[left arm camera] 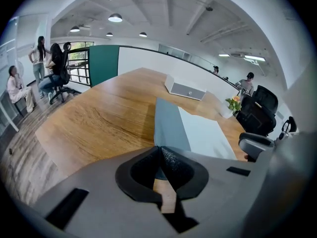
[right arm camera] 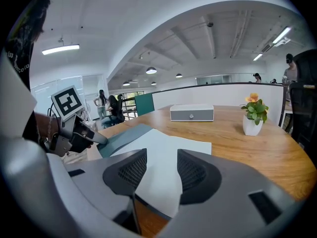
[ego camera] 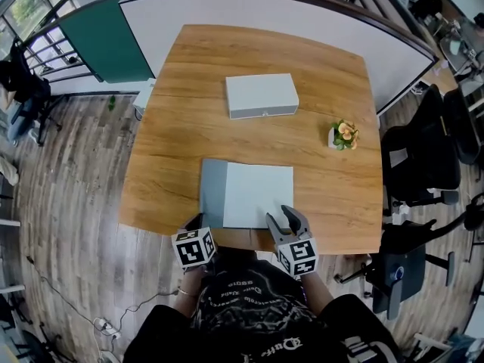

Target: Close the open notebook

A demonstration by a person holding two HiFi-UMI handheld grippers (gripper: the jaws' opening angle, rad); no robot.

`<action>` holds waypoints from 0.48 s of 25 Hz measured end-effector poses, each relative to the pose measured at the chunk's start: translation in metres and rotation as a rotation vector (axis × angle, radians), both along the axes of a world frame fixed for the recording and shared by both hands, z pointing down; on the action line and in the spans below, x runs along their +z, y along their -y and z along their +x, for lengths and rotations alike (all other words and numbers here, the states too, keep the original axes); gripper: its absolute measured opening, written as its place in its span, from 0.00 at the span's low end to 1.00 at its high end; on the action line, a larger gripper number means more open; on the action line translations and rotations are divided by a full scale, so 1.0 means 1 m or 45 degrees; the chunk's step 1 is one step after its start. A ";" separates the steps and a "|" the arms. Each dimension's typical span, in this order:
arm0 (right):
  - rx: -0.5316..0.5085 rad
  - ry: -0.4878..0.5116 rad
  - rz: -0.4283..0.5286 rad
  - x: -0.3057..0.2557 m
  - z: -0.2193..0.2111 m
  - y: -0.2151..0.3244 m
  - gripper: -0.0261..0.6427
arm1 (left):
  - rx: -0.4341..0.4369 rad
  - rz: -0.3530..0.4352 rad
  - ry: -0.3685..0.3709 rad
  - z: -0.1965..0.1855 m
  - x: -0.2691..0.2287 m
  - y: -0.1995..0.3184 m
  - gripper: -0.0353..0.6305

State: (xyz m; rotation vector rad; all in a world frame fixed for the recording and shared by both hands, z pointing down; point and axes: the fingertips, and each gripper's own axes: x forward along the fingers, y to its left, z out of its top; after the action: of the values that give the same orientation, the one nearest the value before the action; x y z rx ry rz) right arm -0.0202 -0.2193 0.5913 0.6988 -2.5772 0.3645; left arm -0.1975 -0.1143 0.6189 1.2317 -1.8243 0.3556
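The surface carries the notebook at its near edge, right in front of me. It lies open and flat, with its spine running away from me. Its grey cover is spread to the left of the spine and the white page to the right. To close it, I judge the cover has to swing over rightward onto the page, and my left hand is the nearer one for that.

My left fingers are pinched together on the cover's near edge, close to its left corner. The right gripper view shows that edge caught in them.

My right fingers stand about half apart over the page's near right corner. The paper runs between them, but neither pad presses on it, so they hold nothing. They sit where the cover should land.
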 end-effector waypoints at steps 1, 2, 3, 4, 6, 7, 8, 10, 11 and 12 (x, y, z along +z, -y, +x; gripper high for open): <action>0.007 -0.001 0.002 -0.001 0.002 -0.001 0.31 | 0.021 0.008 0.024 -0.001 -0.005 0.002 0.10; 0.013 -0.003 0.004 -0.002 0.003 -0.002 0.31 | 0.047 0.015 0.051 -0.001 -0.009 0.005 0.10; 0.019 -0.006 0.005 -0.002 0.005 -0.003 0.31 | 0.073 0.024 0.076 -0.001 -0.013 0.008 0.10; 0.024 -0.009 0.006 -0.002 0.007 -0.004 0.30 | 0.099 0.033 0.095 -0.001 -0.018 0.010 0.10; 0.034 -0.015 0.013 -0.002 0.009 -0.004 0.30 | 0.163 0.050 0.111 0.002 -0.026 0.014 0.10; 0.039 -0.015 0.018 -0.002 0.010 -0.004 0.29 | 0.198 0.057 0.107 0.005 -0.030 0.016 0.10; 0.044 -0.013 0.021 -0.003 0.012 -0.005 0.29 | 0.228 0.067 0.097 0.008 -0.034 0.018 0.10; 0.056 -0.004 0.022 -0.005 0.014 -0.006 0.29 | 0.262 0.092 0.071 0.013 -0.042 0.019 0.10; 0.062 0.001 0.023 -0.005 0.015 -0.006 0.29 | 0.272 0.105 0.063 0.016 -0.046 0.020 0.10; 0.068 0.002 0.028 -0.006 0.016 -0.006 0.29 | 0.279 0.121 0.055 0.019 -0.049 0.021 0.10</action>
State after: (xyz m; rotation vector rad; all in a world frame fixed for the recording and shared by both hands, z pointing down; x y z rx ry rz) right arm -0.0042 -0.2136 0.5852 0.7767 -2.5718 0.3547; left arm -0.1790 -0.1355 0.5697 1.5058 -1.7632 0.4238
